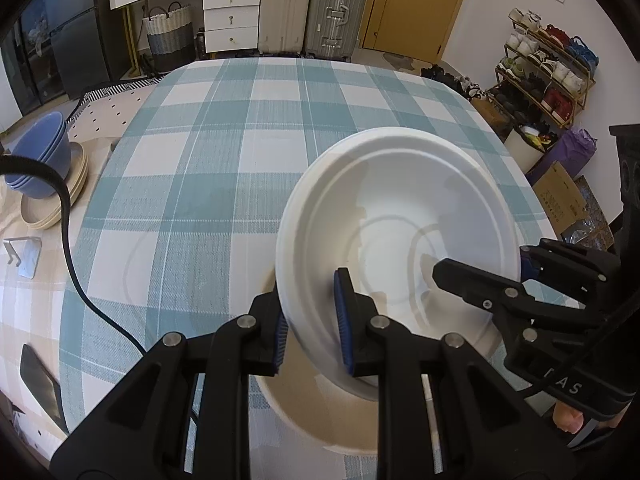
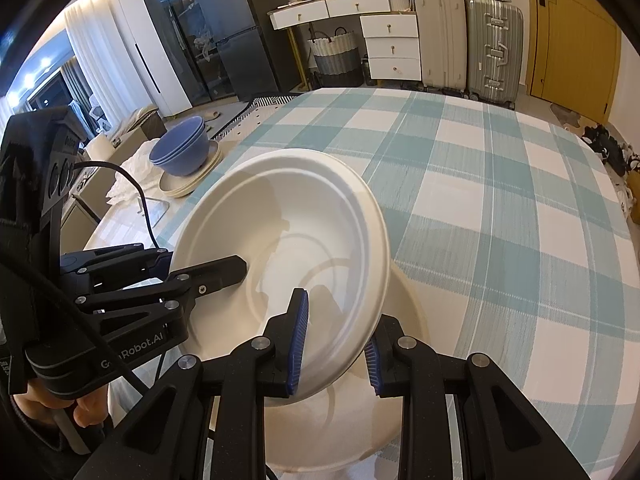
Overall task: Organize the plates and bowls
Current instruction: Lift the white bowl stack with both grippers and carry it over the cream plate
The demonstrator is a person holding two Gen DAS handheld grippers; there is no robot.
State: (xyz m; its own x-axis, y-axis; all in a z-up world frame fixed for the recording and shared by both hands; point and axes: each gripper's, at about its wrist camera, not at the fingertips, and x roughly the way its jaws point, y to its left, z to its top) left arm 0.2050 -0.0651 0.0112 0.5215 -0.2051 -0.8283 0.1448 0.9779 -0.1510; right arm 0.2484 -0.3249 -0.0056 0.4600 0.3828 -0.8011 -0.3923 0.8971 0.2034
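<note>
A white bowl (image 1: 404,216) hangs tilted just above a second, cream-toned bowl (image 1: 320,412) that rests on the checked tablecloth. My left gripper (image 1: 312,328) is shut on the white bowl's near left rim. My right gripper (image 2: 336,344) is shut on the opposite rim of the same white bowl (image 2: 288,236), and it shows as a black tool (image 1: 520,280) in the left wrist view. The cream bowl (image 2: 340,432) lies partly hidden under the held one. At the table's far left, blue bowls (image 2: 182,152) sit stacked on beige plates (image 2: 188,186).
The teal and white checked tablecloth (image 1: 248,152) covers a wide table. A black cable (image 1: 72,248) runs across its left side. Blue bowls (image 1: 40,160) on beige plates (image 1: 52,208) stand beyond that edge. Suitcases, drawers and a shoe rack stand beyond.
</note>
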